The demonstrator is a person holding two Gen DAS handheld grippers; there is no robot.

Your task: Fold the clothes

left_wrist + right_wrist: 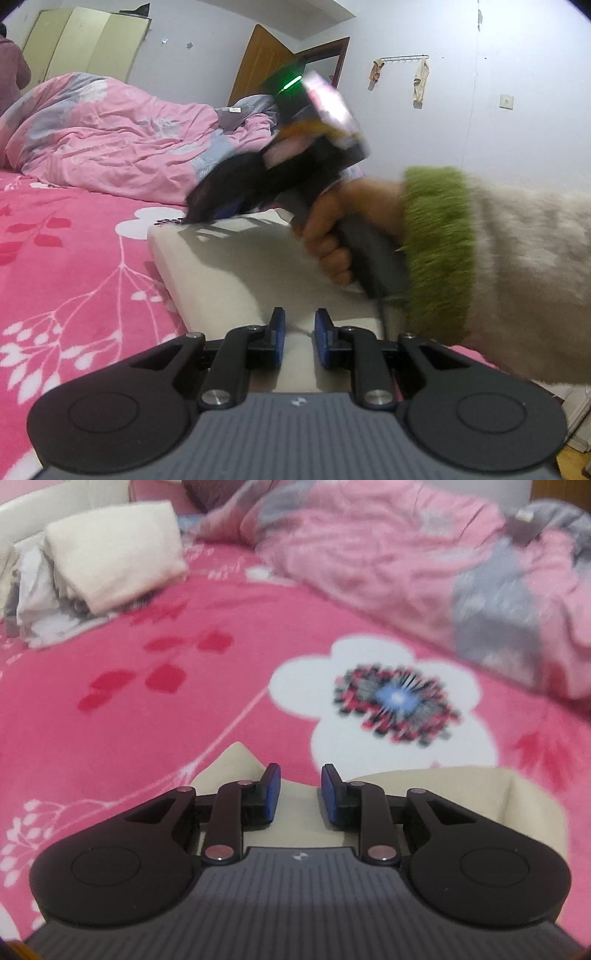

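Your cream garment lies flat on the bed, directly under and ahead of your left claw, its long axis running away from those fingers. Your right claw hangs over its far corner. Both claws stand spread, pinching nothing. The left is nearer the near edge. Whether folding remains, the pictures don't settle.

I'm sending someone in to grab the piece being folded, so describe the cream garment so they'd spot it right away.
Start at the bed with the bright pink floral sheet; a crumpled pale pink and grey quilt is heaped along its far side. The plain cream folded garment lies flat nearer the bed's edge, the only unpatterned, smooth rectangle there.
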